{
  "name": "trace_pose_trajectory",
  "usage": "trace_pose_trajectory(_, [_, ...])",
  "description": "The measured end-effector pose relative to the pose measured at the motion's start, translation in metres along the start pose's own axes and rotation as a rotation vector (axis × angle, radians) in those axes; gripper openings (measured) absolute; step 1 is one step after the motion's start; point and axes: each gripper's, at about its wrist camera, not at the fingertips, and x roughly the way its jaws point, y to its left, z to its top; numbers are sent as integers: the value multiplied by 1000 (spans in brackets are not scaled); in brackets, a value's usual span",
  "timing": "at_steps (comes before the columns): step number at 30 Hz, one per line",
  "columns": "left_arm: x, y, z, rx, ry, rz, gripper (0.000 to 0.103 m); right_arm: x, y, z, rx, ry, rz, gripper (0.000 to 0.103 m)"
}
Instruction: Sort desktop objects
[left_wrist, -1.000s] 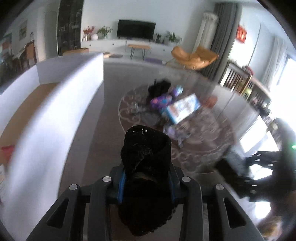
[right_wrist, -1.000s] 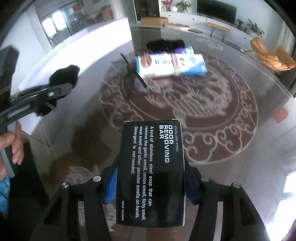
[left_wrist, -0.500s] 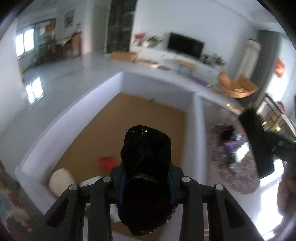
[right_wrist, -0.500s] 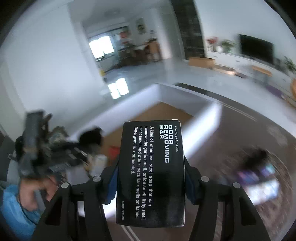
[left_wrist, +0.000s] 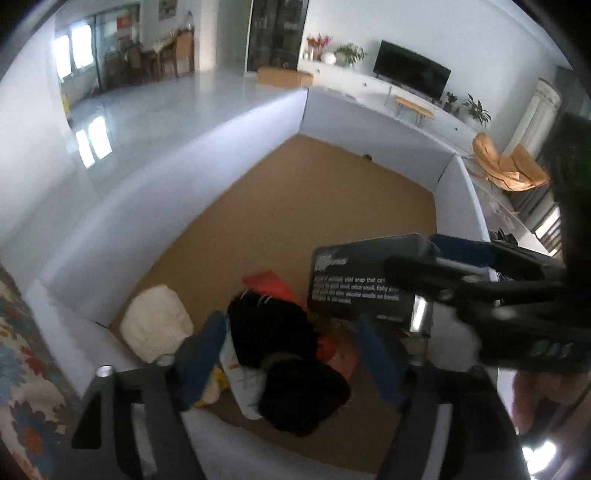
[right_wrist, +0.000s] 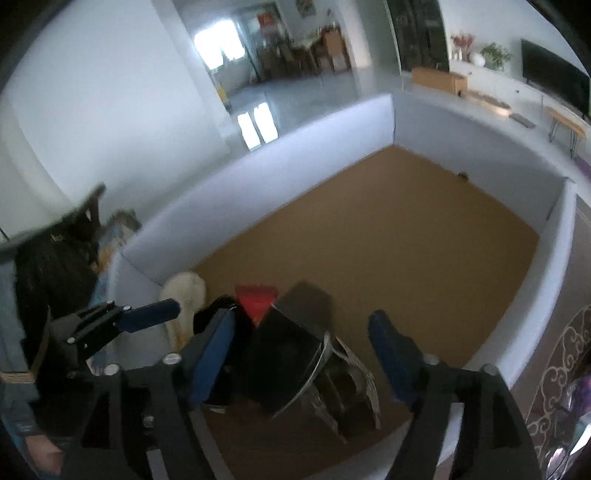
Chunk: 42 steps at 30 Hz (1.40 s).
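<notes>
Both grippers hang over a large white-walled box (left_wrist: 192, 173) with a brown cardboard floor. My left gripper (left_wrist: 291, 350) is open; the black fuzzy item (left_wrist: 284, 358) lies below it on the pile in the box's near corner. My right gripper (right_wrist: 303, 347) is open; the black odor-removing-bar box (right_wrist: 291, 354) tumbles tilted between its fingers onto the pile. In the left wrist view that black box (left_wrist: 362, 280) sits at the right gripper's tips (left_wrist: 424, 273). The left gripper's blue pad (right_wrist: 151, 314) shows in the right wrist view.
In the box's near corner lie a white knitted item (left_wrist: 155, 321), a red packet (left_wrist: 269, 284) and a white pouch (left_wrist: 243, 384). The box's far floor (right_wrist: 406, 229) is bare cardboard. A patterned tabletop (right_wrist: 565, 369) lies right of the box wall.
Both grippers swung from the table over the box and dropped toward its near corner. Both opened: the black fuzzy item and the black box left their jaws.
</notes>
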Motion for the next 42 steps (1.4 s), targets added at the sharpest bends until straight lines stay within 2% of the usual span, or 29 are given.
trace_pose_trajectory(2, [-11,-6,1,2,-42,-14,77,-31,-7,-9,4,-85,-11,88])
trace_pose_trajectory(5, [-35,-35,-1,10,-97,-112,77,-72,-24,-28,-2,-184,-58,99])
trace_pose_trajectory(8, [-58,-75,-14,81,-139,-217,83,-119,-61,-74,-10,-242,-176,103])
trace_pose_trajectory(10, [-67,-107,-24,137,-149,-277,95,-138,-89,-108,11,-222,-263,103])
trace_pose_trajectory(12, [-69,-146,-35,209,-135,-349,99,-156,-126,-150,62,-173,-351,103])
trace_pose_trajectory(14, [-59,-180,-53,258,-85,-398,99,-170,-159,-196,118,-122,-438,103])
trace_pose_trajectory(16, [-37,-216,-73,291,-4,-429,99,-182,-185,-234,170,-81,-518,103])
trace_pose_trajectory(18, [-1,-245,-93,318,92,-429,99,-197,-212,-270,233,-49,-586,103])
trace_pose_trajectory(20, [33,-266,-108,330,163,-412,99,-203,-227,-288,283,-35,-616,103])
trace_pose_trajectory(22, [52,-283,-117,345,178,-379,99,-210,-238,-303,335,-29,-625,103])
trace_pose_trajectory(23, [50,-292,-120,394,89,-336,99,-212,-240,-307,355,-37,-612,103])
trace_pose_trajectory(27, [61,-310,-122,514,35,-202,103,-210,-242,-307,376,-37,-636,103])
trace_pose_trajectory(28, [61,-308,-119,502,37,-227,103,-211,-237,-306,377,-38,-640,103])
trace_pose_trajectory(42, [64,-301,-107,492,33,-220,103,-209,-230,-308,382,-39,-644,103])
